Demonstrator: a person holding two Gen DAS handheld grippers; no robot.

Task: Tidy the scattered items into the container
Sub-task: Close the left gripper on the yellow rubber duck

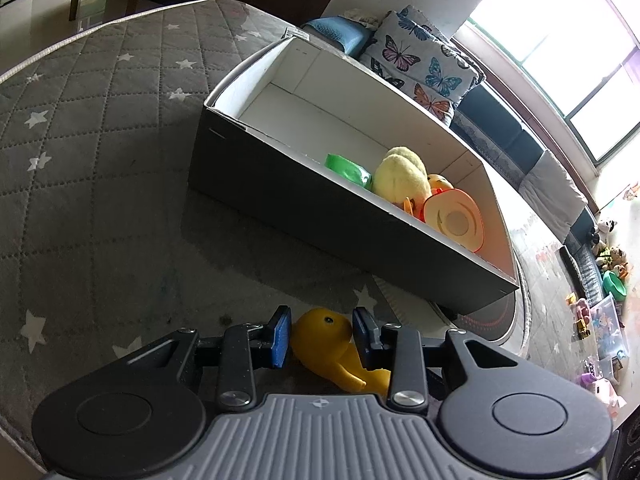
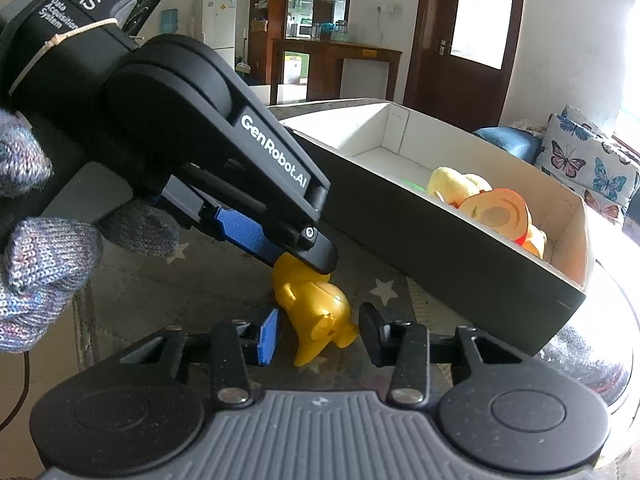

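My left gripper (image 1: 320,336) pinches the yellow rubber duck (image 1: 324,334) by the head between its 2 pads, duck lying on the grey star-quilted mat (image 1: 100,160). My right gripper (image 2: 318,334) is spread, its fingers either side of the duck's tail end, not touching. The black box (image 1: 304,196) sits just beyond, blocking the way forward; inside at 1 end are a plush toy (image 1: 402,178), green tape roll (image 1: 348,168) and orange disc toy (image 1: 456,220). Butterfly cushion (image 1: 420,60) behind.

Left tool (image 2: 298,256) blocks yellow toy (image 2: 320,312) from above
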